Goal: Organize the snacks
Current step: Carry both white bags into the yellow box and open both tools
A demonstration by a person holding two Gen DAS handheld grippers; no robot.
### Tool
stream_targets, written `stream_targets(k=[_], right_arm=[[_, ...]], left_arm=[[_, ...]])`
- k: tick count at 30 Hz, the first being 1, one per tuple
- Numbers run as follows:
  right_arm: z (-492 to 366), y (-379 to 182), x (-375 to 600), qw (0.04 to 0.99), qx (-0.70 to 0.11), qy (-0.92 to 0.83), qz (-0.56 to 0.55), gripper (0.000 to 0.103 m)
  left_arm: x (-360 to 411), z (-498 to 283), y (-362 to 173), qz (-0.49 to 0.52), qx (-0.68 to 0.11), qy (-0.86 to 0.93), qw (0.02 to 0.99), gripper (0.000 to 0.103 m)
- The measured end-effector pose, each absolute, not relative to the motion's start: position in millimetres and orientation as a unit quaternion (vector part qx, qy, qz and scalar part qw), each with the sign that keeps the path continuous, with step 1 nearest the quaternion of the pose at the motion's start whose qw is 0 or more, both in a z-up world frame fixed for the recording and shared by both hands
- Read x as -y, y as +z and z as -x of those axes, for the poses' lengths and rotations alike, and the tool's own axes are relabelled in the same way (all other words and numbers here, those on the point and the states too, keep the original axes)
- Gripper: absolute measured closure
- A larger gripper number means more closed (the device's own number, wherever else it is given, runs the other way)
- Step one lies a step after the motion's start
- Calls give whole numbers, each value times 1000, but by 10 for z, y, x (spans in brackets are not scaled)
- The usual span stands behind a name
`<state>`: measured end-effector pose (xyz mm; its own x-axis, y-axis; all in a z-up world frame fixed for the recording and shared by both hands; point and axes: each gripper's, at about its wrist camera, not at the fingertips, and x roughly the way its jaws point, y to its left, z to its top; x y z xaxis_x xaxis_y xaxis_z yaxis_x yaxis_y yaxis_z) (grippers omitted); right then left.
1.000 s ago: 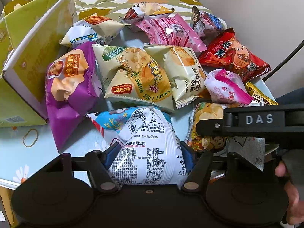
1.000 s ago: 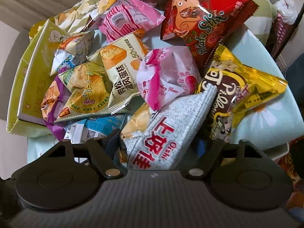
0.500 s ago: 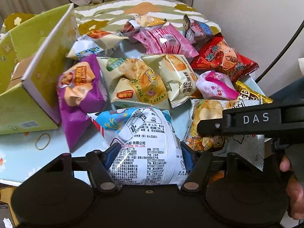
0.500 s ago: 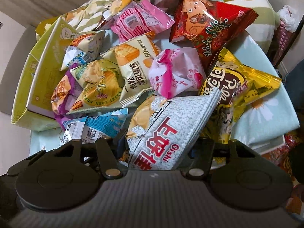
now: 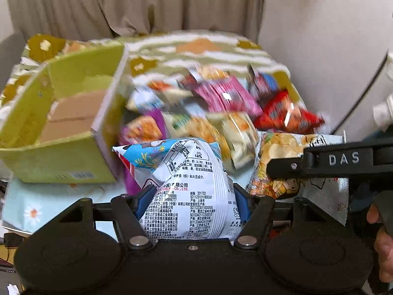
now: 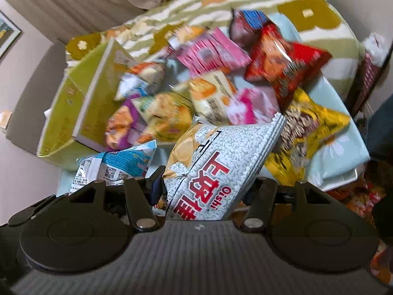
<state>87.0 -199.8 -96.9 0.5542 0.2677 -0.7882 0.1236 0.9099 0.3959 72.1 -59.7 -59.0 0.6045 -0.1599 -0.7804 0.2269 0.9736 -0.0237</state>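
My left gripper [image 5: 192,196] is shut on a white and blue snack bag [image 5: 186,172], held above the table's near edge. To its right, my right gripper [image 6: 206,189] is shut on a grey speckled chip bag with red letters [image 6: 221,152]. That chip bag [image 5: 282,147] also shows in the left wrist view, as does the blue bag [image 6: 115,164] in the right wrist view. An open green box [image 5: 61,157] stands at the left with a bare cardboard floor. Several more snack bags [image 5: 221,98] lie piled beside it.
The table has a light blue daisy cloth [image 5: 32,206]. A flowered green blanket [image 5: 201,46] lies behind it, with curtains beyond and a wall at the right. A yellow bag [image 6: 312,132] and a red bag [image 6: 287,61] lie right of the pile. A hand [image 5: 383,245] shows at the far right.
Both grippers have risen with their bags, lifting them off the pile. The right jaws narrowed onto the chip bag. The views tilted up, showing the inside of the box.
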Motion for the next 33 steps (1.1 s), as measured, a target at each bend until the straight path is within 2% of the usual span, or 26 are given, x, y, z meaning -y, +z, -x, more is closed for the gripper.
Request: stream_targets(k=[10,18,25,33], right_arm=[[-1278,-398,1492,894,-409,129,-132,29],[-1956,-72,801,908,-374,167,-91,29],[-2722,-73,108,907,-377,157,-102,29],[-3455,-341,-505,902,-402,124,-101,29]], left_arm=[[28,-904,-18,-4,-350,-24,936,33],[-677,-1537,281,-6,-316,30,948,33],[-1294,-2309,193,-12,-331,24,943,33],[-1696,-3199,-236,-13,-380,-26,925,33]])
